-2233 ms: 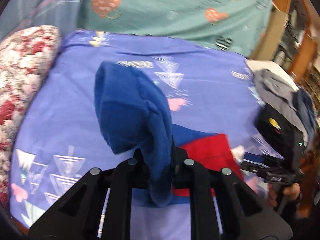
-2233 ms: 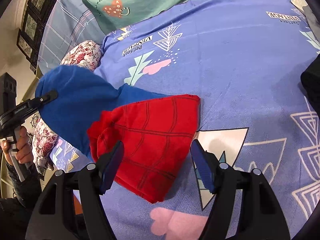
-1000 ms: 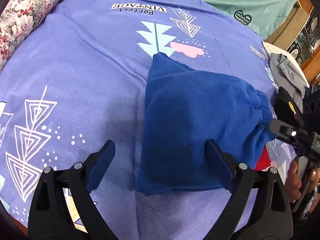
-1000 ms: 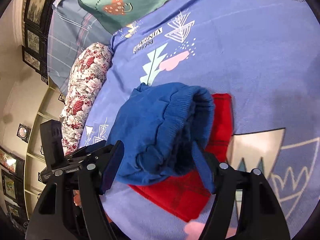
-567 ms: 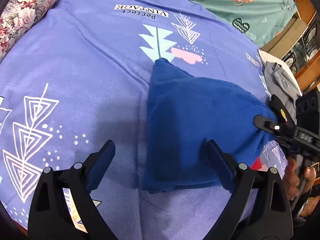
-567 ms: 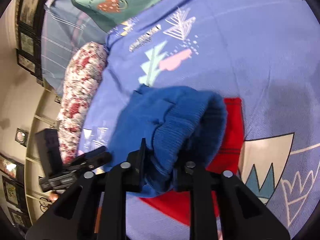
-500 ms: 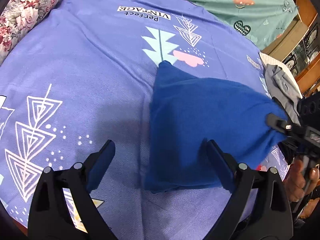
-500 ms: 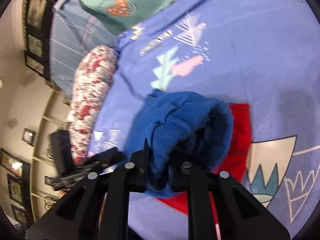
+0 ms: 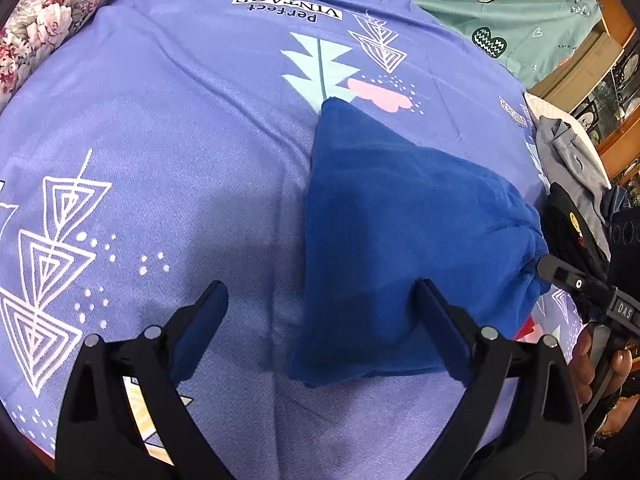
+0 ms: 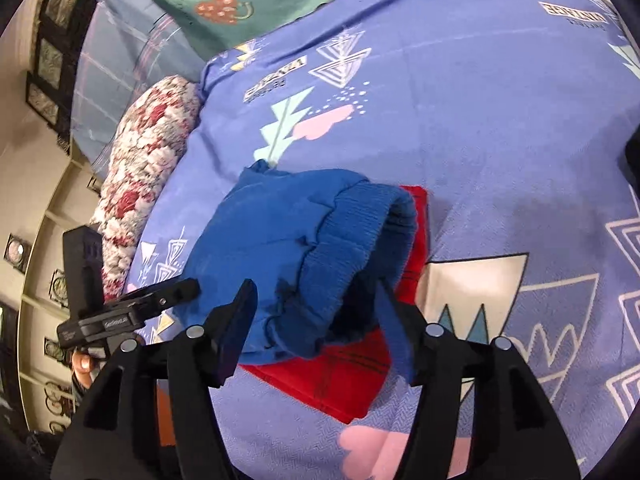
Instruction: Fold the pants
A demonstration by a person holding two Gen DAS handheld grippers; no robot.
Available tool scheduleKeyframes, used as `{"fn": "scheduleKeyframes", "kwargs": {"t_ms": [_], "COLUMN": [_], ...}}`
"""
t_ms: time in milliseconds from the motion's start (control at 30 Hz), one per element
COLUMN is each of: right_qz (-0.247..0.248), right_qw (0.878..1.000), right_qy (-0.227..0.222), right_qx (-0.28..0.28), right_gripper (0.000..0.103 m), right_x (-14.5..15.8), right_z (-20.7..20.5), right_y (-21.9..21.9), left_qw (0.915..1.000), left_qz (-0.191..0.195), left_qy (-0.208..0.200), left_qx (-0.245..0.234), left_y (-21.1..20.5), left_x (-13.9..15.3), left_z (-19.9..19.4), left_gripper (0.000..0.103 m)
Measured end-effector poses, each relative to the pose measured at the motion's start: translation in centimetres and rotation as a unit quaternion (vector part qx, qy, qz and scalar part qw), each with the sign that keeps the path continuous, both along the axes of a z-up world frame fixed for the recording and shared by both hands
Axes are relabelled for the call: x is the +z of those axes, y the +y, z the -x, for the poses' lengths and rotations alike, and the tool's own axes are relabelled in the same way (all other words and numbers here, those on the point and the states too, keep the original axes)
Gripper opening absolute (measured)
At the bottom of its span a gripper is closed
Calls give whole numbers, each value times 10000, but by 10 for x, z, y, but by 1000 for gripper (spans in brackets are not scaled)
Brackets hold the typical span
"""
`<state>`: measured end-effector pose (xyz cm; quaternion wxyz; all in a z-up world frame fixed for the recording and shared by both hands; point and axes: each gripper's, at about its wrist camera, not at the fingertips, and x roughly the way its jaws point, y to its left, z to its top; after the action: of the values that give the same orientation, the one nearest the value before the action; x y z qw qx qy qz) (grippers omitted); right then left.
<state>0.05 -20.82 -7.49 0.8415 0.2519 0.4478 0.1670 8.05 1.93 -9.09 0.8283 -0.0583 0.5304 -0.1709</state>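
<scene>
The blue pants [image 9: 392, 236] lie folded on the purple bedsheet [image 9: 168, 128], their ribbed waistband at the right end. In the right wrist view the blue pants [image 10: 304, 236] rest on top of a folded red garment [image 10: 352, 376]. My left gripper [image 9: 320, 332] is open and empty, its fingers on either side of the pants' near edge. My right gripper [image 10: 316, 324] is open, with the waistband lying between its fingers, and it shows at the right of the left wrist view [image 9: 576, 284].
A floral bolster [image 10: 148, 184] lies along the left side of the bed. Teal and plaid pillows [image 10: 224, 4] are at the head. A pile of grey and black clothes [image 9: 572, 184] sits at the right edge. The sheet [image 10: 500, 128] stretches to the right.
The left gripper carried the blue pants' end over, laid it down and opened. The right gripper shut on the waistband, pulled it right, and has now opened.
</scene>
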Motion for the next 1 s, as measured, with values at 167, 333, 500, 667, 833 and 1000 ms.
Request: {"fn": "scheduleKeyframes", "kwargs": {"t_ms": [167,333,500,667,833,1000], "right_qz": [646,801,293,4,149,438], "right_qw": [9972,9958,9981,9985,9987,9989], "right_qy": [210,31,-425,-291,334,56], "right_qx": [327,433,351,461,368,180], "right_gripper": [63,33,26,26,37,49], "right_x": [-20,-14,22,25,-20,7], "right_z": [-16,-7,8,16,6,16], "right_y": [30,35,21,9,9,-8], "left_qw": [10000,10000,9998,9994,9997,9990], "left_qz": [-53,-25,-56,-38,-221,-381], "left_qy": [-40,14,-172,-356,-40,-168], "left_qx": [28,45,35,-27,19,-182], "left_y": [-1,0,0,0,-7,-7], "left_x": [0,-2,11,23,-4,7], "left_z": [3,2,3,7,1,1], "left_gripper": [96,96,95,95,99,98]}}
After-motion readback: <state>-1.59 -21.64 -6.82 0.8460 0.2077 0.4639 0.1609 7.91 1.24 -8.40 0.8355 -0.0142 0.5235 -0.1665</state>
